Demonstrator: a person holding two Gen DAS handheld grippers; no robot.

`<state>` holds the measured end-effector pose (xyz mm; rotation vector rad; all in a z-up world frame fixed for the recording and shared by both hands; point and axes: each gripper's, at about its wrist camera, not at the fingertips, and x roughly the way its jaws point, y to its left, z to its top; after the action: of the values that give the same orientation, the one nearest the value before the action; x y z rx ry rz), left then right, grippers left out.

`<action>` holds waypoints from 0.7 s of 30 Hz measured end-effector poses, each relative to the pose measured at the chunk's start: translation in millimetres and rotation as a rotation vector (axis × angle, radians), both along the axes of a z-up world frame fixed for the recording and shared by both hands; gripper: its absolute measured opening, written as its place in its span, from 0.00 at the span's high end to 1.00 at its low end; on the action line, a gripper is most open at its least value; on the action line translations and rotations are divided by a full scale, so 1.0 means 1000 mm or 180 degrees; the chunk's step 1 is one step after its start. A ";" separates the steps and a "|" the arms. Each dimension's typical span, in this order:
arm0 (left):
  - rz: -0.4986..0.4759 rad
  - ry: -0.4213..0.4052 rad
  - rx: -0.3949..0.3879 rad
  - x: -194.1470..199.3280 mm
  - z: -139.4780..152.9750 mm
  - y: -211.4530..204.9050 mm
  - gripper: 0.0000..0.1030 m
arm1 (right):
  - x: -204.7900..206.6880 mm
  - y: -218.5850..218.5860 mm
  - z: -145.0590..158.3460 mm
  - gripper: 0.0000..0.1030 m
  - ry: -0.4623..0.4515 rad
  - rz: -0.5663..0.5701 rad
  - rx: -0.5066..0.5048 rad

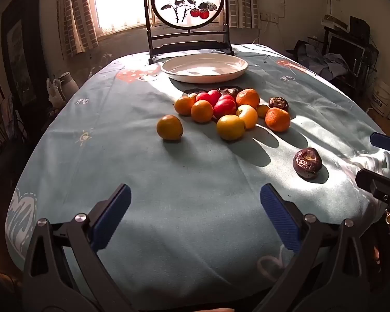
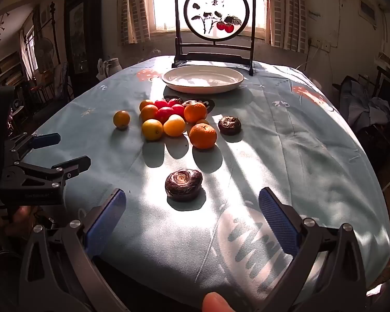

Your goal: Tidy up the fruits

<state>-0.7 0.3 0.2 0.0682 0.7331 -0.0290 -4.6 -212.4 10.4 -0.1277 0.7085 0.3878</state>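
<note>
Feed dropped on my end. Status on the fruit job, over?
Left gripper and right gripper open, empty. Fruit pile on cloth, white plate bare. Dark wrinkled fruit nearest right fingers. Nothing blocking.

On the table (image 2: 312, 143), one wrinkled fruit (image 2: 183, 184) lies just ahead of the right fingers (image 2: 278, 218). The fruit pile (image 2: 174, 119) sits farther ahead (slightly left), with the plate (image 2: 202, 79) behind it.

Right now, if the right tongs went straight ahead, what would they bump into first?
Probably the dark wrinkly fruit. It sits alone on the tablecloth just ahead of the open right tongs, a little left of their middle. Behind it comes the fruit pile, then the white plate.
</note>
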 end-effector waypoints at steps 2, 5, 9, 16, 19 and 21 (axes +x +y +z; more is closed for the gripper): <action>0.0003 0.0027 0.0018 0.000 0.000 0.000 0.02 | 0.000 0.000 0.000 0.01 0.0005 -0.0002 0.0001; 0.0008 0.0037 0.0031 0.001 -0.001 0.000 0.02 | 0.000 0.000 0.000 0.01 -0.0001 -0.0008 0.0007; 0.0015 0.0062 0.0031 0.005 -0.004 0.000 0.02 | 0.000 0.000 0.000 0.01 0.0015 -0.0007 0.0008; 0.0017 0.0068 0.0009 0.005 -0.007 0.000 0.02 | 0.000 0.001 0.002 0.01 0.0028 -0.0018 0.0008; 0.0020 0.0068 -0.0011 0.001 -0.005 0.003 0.02 | 0.001 -0.002 -0.002 0.01 0.0030 -0.0017 0.0008; 0.0020 0.0068 -0.0014 0.000 -0.006 0.004 0.02 | 0.002 -0.003 -0.001 0.01 0.0028 -0.0017 0.0010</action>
<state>-0.4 3.9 -5.3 0.0613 0.7547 -0.0254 -2.5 -215.8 9.2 -0.1213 0.7169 0.3845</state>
